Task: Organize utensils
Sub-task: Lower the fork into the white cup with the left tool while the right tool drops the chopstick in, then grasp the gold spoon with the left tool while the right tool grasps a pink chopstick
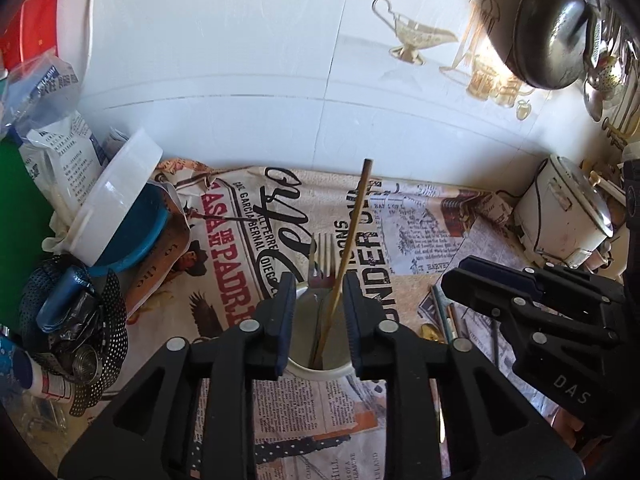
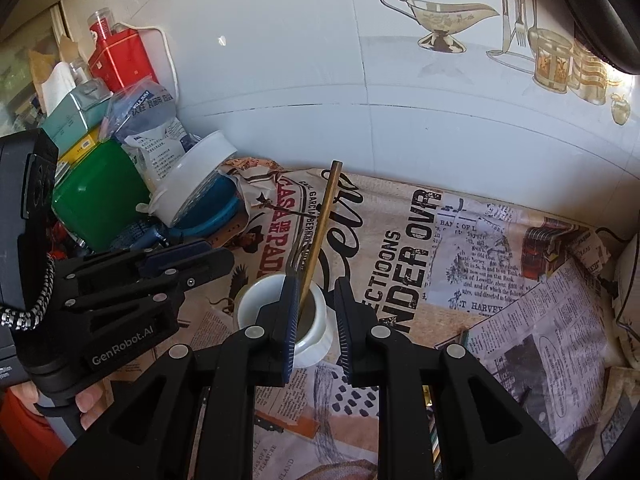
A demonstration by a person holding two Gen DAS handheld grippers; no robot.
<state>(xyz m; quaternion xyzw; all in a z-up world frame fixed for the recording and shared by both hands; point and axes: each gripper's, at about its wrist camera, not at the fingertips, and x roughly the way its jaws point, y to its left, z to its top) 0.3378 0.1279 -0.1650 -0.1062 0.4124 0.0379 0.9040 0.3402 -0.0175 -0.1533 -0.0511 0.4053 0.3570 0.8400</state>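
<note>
A white cup [image 1: 320, 374] stands on the newspaper-print cloth [image 1: 224, 248]. It holds a silver fork [image 1: 322, 256] and a long gold stick [image 1: 356, 220], both leaning toward the wall. My left gripper [image 1: 320, 316] hovers over the cup, open; the stick shows in the gap without either pad touching it. From the right wrist view the cup [image 2: 316, 344], stick [image 2: 324, 216] and fork [image 2: 296, 252] sit just ahead of my right gripper [image 2: 316, 320], which is open a little with nothing in it. Loose utensils [image 1: 444, 316] lie on the cloth to the right of the cup.
A white tub on a blue bowl [image 1: 120, 200], bags, a green box [image 2: 100, 196] and a black perforated steamer [image 1: 80, 320] crowd the left. A white rice cooker [image 1: 560, 216] stands at the right, a dark wok [image 1: 548, 28] hangs above it, and the tiled wall [image 1: 240, 80] is close behind.
</note>
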